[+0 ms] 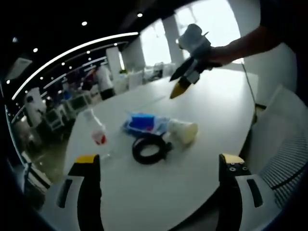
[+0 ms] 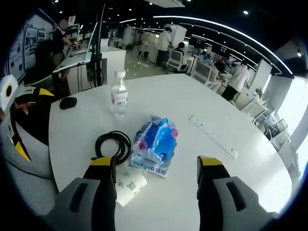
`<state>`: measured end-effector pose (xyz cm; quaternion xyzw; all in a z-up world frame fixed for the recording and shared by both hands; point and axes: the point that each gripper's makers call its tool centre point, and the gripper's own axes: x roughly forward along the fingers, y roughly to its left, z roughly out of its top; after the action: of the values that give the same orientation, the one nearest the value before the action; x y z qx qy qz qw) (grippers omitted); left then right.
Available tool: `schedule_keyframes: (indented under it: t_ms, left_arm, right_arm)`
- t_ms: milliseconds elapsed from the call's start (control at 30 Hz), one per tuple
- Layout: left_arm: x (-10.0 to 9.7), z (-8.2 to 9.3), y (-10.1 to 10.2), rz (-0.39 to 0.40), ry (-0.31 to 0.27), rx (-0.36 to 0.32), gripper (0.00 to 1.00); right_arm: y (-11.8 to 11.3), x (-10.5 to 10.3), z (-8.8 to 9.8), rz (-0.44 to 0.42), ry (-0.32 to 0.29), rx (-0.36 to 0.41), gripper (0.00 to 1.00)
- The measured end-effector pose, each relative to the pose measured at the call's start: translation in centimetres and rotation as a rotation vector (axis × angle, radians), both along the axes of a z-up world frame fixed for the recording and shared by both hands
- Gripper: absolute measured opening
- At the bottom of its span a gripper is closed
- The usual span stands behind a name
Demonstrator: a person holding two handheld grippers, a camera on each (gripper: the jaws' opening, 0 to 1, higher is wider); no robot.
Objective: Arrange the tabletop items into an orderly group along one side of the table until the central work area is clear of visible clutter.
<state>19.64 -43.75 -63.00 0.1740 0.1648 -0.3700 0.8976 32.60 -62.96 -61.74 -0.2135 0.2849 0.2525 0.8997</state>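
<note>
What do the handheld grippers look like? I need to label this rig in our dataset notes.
Each gripper has two thick dark grey jaws capped with yellow tips. The left gripper shows small screw holes near one tip and slots in the jaw bodies. The right gripper looks alike; in the left gripper view it carries a pale grey body above dark jaws.

Open-plan office: rows of desks [image 2: 202,67] with monitors [image 2: 174,57], ceiling strip lights [image 2: 216,26].
</note>
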Motion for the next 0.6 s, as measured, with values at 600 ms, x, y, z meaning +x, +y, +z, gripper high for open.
schedule_keyframes:
  t_ms: [600]
  left_arm:
    - [-0.1,-0.1,-0.3,-0.014,0.006,0.000,0.97]
  right_arm:
    - [1.1,3.4,-2.4,-0.014,0.028,-0.011,0.64]
